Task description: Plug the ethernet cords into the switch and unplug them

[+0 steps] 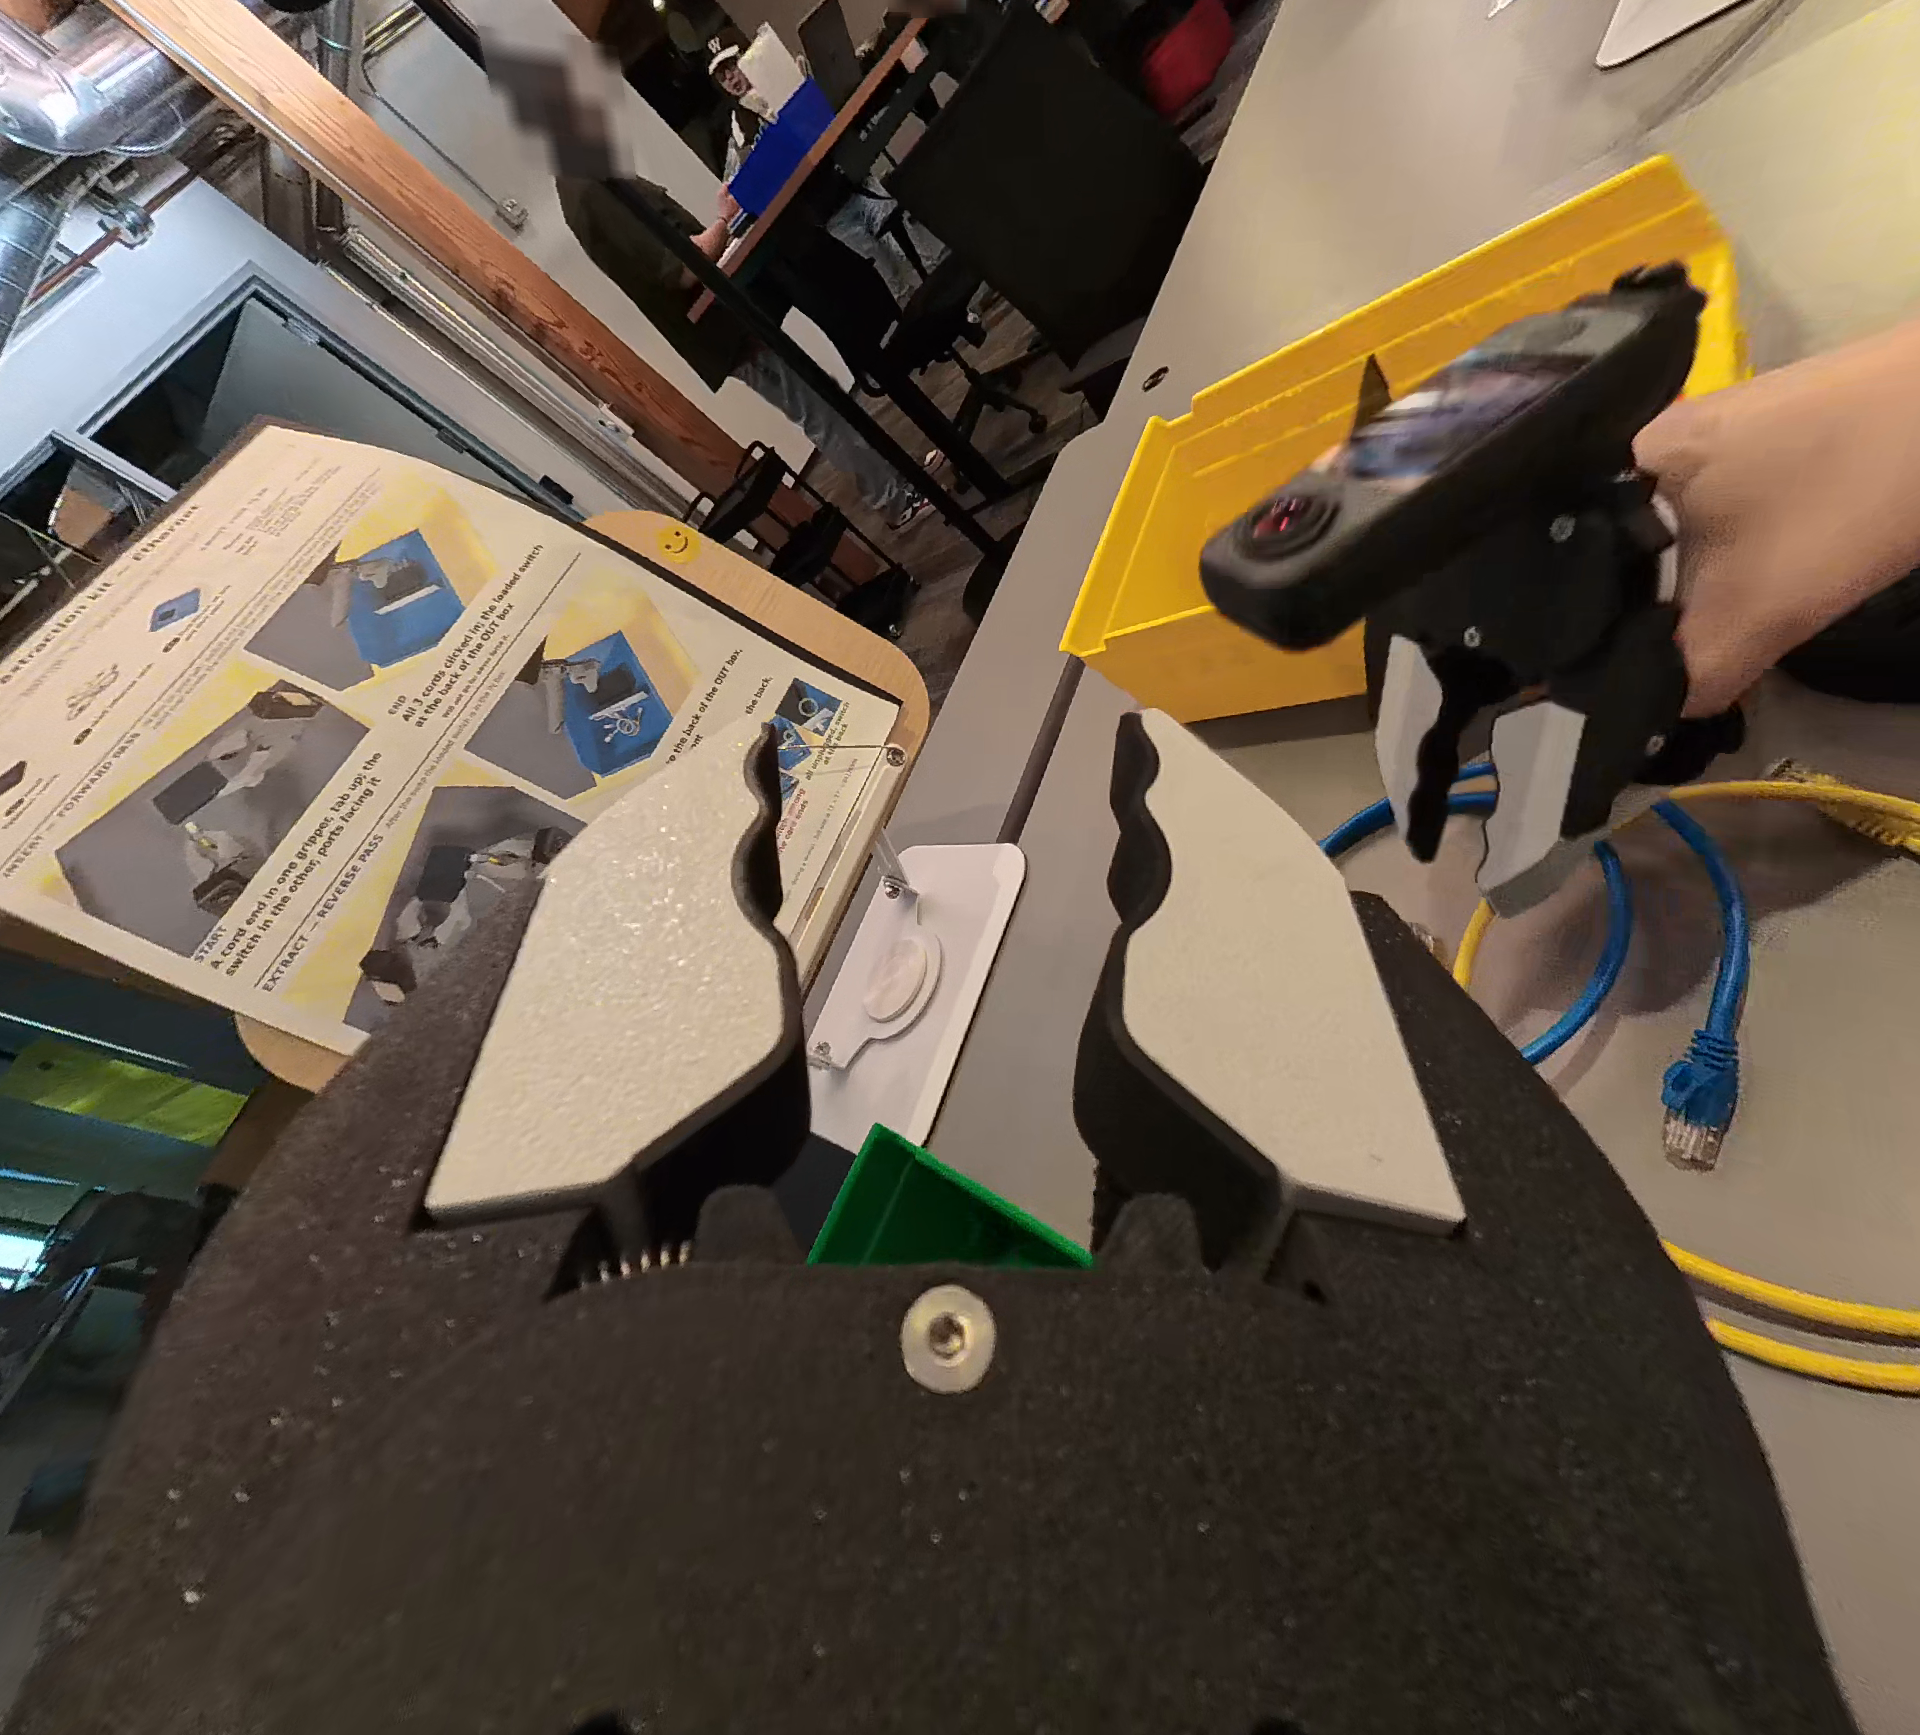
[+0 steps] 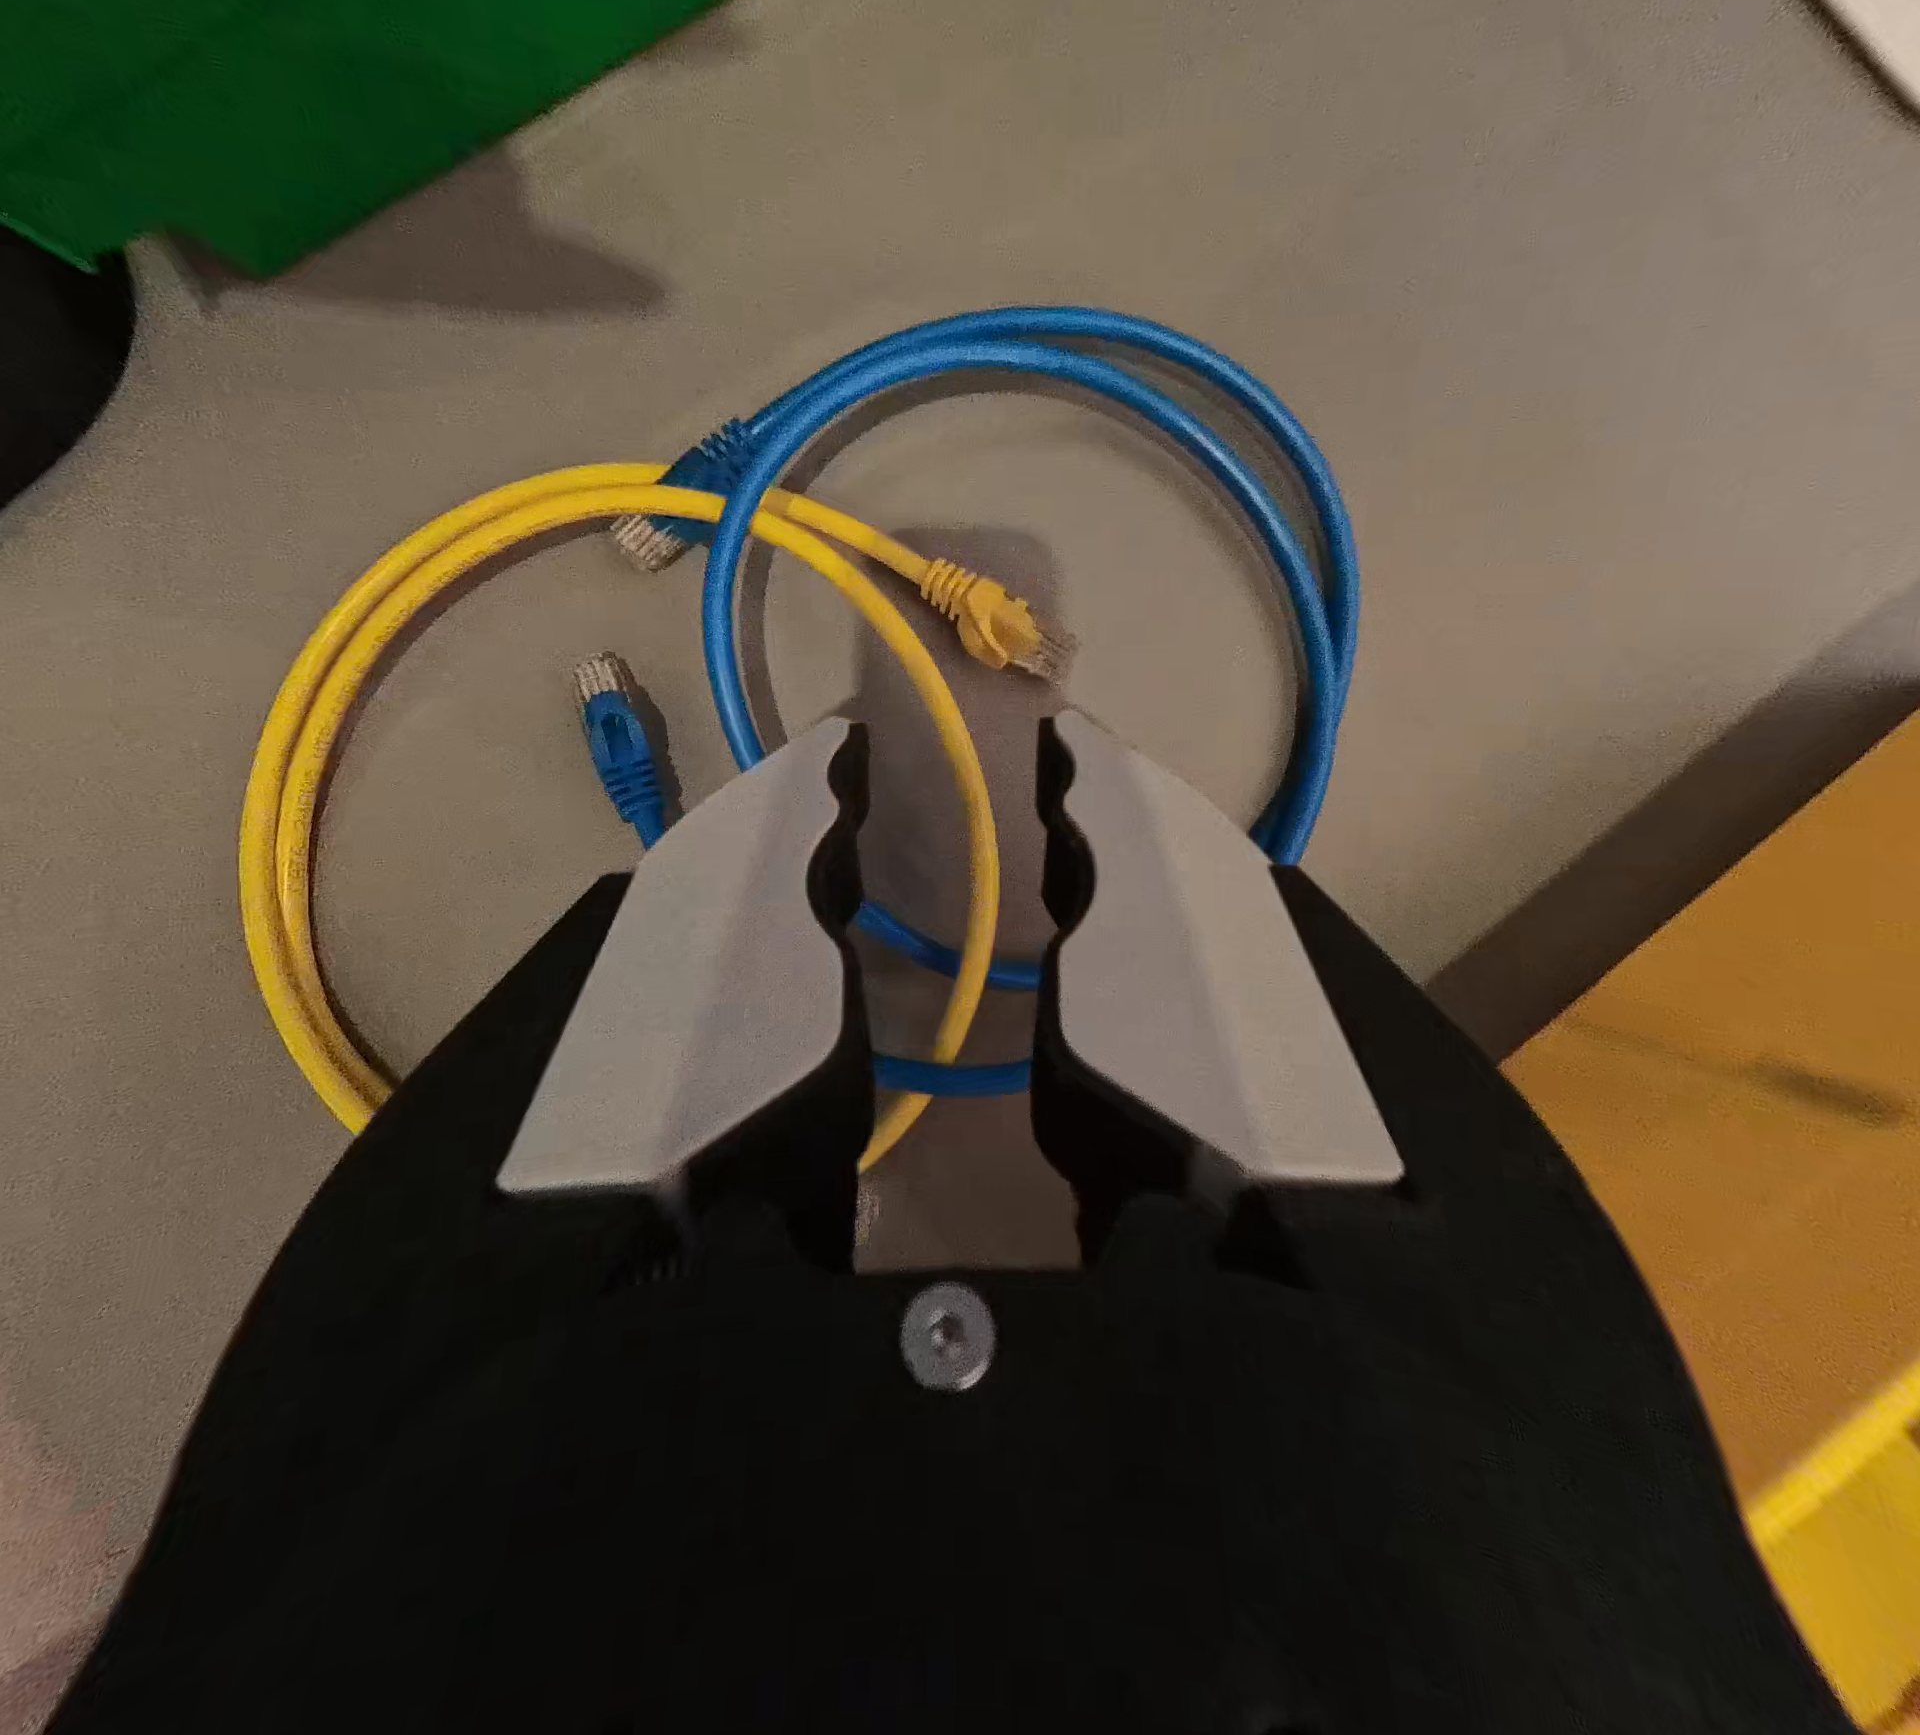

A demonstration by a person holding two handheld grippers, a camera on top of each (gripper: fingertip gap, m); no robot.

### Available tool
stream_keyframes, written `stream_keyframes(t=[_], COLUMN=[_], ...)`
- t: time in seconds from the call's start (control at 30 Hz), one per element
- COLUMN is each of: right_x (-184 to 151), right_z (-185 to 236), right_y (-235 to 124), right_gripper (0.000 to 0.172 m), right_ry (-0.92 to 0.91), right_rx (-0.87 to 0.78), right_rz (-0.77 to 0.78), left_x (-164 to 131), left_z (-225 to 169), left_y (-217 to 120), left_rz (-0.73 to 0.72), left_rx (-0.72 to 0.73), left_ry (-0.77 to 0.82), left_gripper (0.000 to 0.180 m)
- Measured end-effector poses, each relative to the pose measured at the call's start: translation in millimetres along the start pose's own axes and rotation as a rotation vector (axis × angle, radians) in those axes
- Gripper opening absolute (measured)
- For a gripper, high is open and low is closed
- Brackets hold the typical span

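Left wrist view first, going left to right. A printed instruction sheet [image 1: 416, 750] on a wooden board is seen at the left of the frame, propped up at the tabletop [image 1: 1351, 127] edge. The left tool [image 1: 940, 755] is held mid-frame with its jaws spread wide and nothing gripped between them, pointed out over the tabletop edge. A green bin [image 1: 935, 1207] corner is peeking out low between the fingers, and a white plate [image 1: 914, 958] can be made out just past that. Further right, a yellow bin [image 1: 1299, 459] is parked on the tabletop. The right tool [image 1: 1475, 823] is held by a hand [image 1: 1787, 522] at the right edge, hovering above the cords.

Right wrist view: the green bin [image 2: 312, 2] is seen at upper left. A coiled yellow ethernet cord [image 2: 301, 750] is laid at centre-left, overlapped by a coiled blue ethernet cord [image 2: 1320, 542] to its right, both flat on the tabletop. The right tool [image 2: 951, 740] is opened to a narrow gap and nothing is clamped; the cords are only seen through the gap, lying underneath. A yellow plug [image 2: 987, 615] is sitting just beyond the fingertips. No switch is spotted in either view.
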State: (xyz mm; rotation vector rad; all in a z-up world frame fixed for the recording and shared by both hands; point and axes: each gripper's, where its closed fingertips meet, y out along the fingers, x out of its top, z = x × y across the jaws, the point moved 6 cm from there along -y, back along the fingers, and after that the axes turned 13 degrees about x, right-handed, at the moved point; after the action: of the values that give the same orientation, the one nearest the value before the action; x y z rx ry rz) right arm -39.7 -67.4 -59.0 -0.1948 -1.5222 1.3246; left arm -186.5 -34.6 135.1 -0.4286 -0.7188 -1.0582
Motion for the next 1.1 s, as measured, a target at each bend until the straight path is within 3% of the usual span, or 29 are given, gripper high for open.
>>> stream_keyframes(t=[0.2,0.3,0.43,0.67,0.8,0.9,1.1], right_x=[4,0,-9,23,37,51,82], right_z=[35,35,33,28,26,27,19], right_y=[17,33,41,-29,-63,-89,-128], right_gripper=[0.03,0.027,0.007,0.007,0.007,0.006,0.006], right_ry=[-0.153,-0.2,-0.2,-0.196,-0.21,-0.227,-0.244], right_rx=[0.11,0.019,0.055,0.017,0.011,0.013,0.083], right_rz=[0.028,0.081,0.144,-0.159,-0.256,-0.335,-0.451], left_x=[-2,-2,-3,-13,-20,-20,-16], left_z=[3,6,6,-7,-23,-34,-47], left_y=[-4,-6,-8,-4,3,5,-6], left_rz=[0.015,0.007,0.019,0.093,0.147,0.173,0.232], left_rx=[0.002,0.002,-0.004,-0.145,-0.222,-0.269,-0.257], left_ry=[0.018,0.006,0.015,-0.029,-0.003,0.014,0.016], left_gripper=[0.061,0.06,0.059,0.053,0.053,0.042,0.042])
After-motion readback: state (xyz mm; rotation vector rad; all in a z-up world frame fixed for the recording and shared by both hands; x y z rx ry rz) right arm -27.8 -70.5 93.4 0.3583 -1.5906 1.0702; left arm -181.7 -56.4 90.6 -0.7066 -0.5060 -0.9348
